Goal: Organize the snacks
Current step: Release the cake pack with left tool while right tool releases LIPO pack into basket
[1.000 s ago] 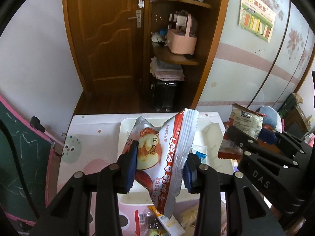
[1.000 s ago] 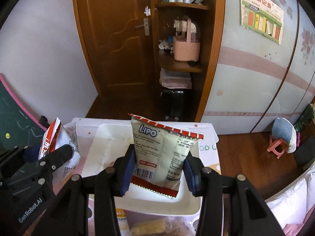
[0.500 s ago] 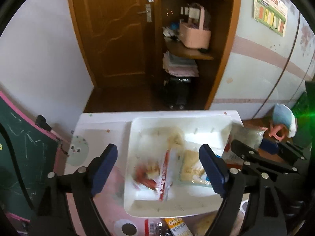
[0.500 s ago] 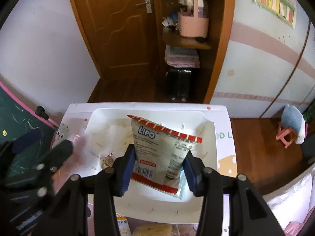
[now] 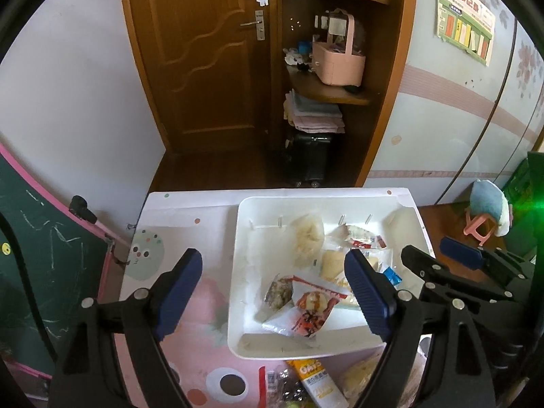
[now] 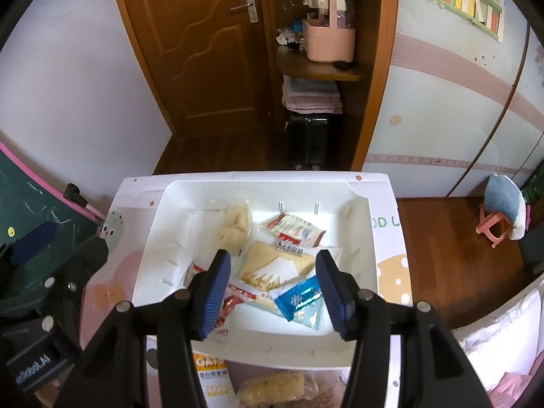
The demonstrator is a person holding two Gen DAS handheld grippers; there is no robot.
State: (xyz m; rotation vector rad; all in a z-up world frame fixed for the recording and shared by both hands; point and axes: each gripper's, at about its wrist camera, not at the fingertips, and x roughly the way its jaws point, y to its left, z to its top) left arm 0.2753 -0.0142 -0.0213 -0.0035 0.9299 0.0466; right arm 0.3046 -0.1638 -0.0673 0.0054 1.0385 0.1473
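- Left gripper (image 5: pixel 272 289), black with blue pads: its jaws stand wide apart and hold nothing. It hovers over the left edge of a white rectangular plastic tray (image 5: pixel 234 272) on a pastel-patterned table (image 5: pixel 176 210).
- Inside the tray, from left to right: a small dark-filled clear packet (image 5: pixel 278 290), a red and white fruit-printed pouch (image 5: pixel 311 309), a pale clear bag of white snacks (image 5: pixel 307 238), a beige cracker packet (image 6: pixel 275 265), a red and white wafer pack (image 6: pixel 295 231) and a small blue foil sachet (image 6: pixel 299 301).
- Right gripper (image 6: pixel 272 289), also black with blue pads: jaws open wide and empty, above the tray's near edge.
- Outside the tray, at the table's near edge, lie an orange and white box (image 5: pixel 316 384) and a yellowish wrapped cake (image 6: pixel 275 389), not yet sorted.
- Risk: the two grippers sit close together, so reaching for the near-edge snacks could knock them together or nudge the light tray; slippery wrappers could slide out of a shallow pinch.
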